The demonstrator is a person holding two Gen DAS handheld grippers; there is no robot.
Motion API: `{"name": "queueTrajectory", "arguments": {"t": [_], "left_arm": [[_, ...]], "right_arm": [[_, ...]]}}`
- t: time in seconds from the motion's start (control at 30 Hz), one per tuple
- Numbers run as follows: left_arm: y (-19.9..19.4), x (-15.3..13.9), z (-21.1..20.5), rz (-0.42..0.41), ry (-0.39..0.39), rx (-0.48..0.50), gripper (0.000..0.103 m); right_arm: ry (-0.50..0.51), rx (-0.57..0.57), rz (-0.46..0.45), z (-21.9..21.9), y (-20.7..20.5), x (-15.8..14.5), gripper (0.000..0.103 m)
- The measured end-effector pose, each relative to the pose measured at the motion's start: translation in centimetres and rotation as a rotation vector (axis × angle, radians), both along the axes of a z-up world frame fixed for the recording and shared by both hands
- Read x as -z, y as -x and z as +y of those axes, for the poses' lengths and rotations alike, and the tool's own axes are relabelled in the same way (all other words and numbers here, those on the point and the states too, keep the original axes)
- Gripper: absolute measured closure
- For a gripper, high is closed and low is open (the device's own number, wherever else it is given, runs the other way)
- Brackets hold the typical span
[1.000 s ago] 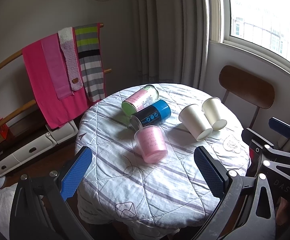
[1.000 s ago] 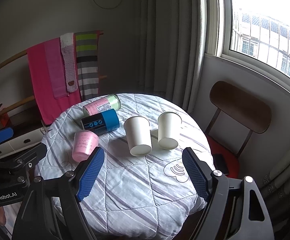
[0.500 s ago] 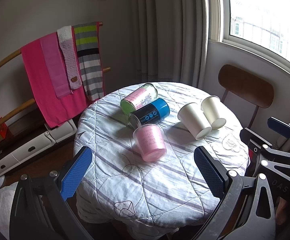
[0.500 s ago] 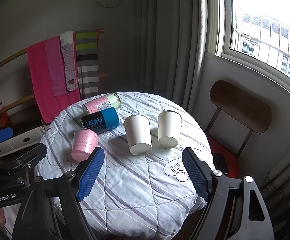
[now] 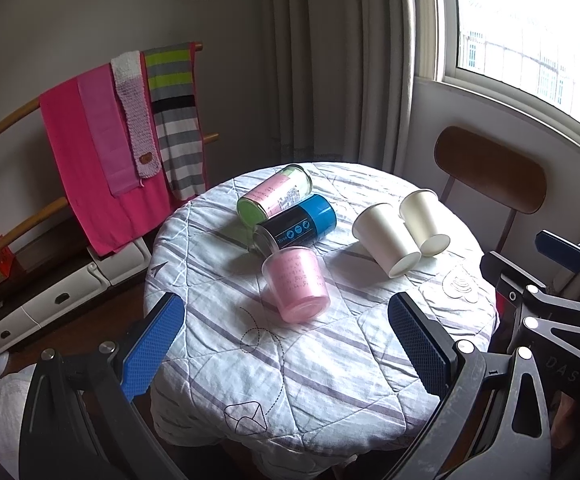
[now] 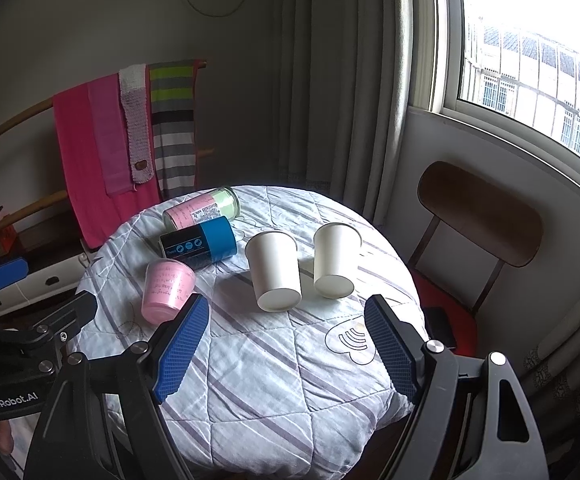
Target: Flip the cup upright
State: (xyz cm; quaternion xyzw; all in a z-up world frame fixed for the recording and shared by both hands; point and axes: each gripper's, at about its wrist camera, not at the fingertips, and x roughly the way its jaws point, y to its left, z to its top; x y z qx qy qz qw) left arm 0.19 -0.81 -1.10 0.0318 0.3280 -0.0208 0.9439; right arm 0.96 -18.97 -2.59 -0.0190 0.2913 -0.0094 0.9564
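Observation:
On a round table with a striped quilted cloth (image 5: 310,368) (image 6: 273,384) lie several cups on their sides: a pink cup (image 5: 296,290) (image 6: 166,290), a blue and black can (image 5: 296,228) (image 6: 199,242), a pink and green can (image 5: 275,196) (image 6: 201,208) and two white paper cups (image 5: 386,240) (image 5: 424,222) (image 6: 275,270) (image 6: 336,258). My left gripper (image 5: 285,344) is open and empty, above the table's near edge, short of the pink cup. My right gripper (image 6: 287,346) is open and empty, short of the white cups.
A wooden chair (image 5: 490,168) (image 6: 478,216) stands at the table's right, under a window. A rail with pink and striped towels (image 5: 121,128) (image 6: 129,128) stands at the back left. White storage boxes (image 5: 61,292) sit on the floor at the left.
Both grippers have drawn back and risen slightly from the table; the cups look a little smaller. Nothing on the table has moved.

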Motion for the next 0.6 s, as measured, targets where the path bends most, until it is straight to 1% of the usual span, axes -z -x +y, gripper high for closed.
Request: {"name": "queueTrajectory", "arguments": {"t": [0.37,0.47,0.6], "left_arm": [[-0.8,0.7,-0.7,0.023,-0.006,0.015,0.000],[-1.4,1.2,-0.6,0.049,0.001,0.026,0.000],[-2.5,2.5,-0.2,0.090,-0.006,0.010,0.000]], "right_arm": [[-0.009,0.016,0.015,-0.9,-0.3,0.4,0.022],[-0.010,0.020,0.026,-1.2,-0.6,0.8,0.022],[-0.016,0.021,0.044,-1.5,-1.2,1.5,0.022]]}}
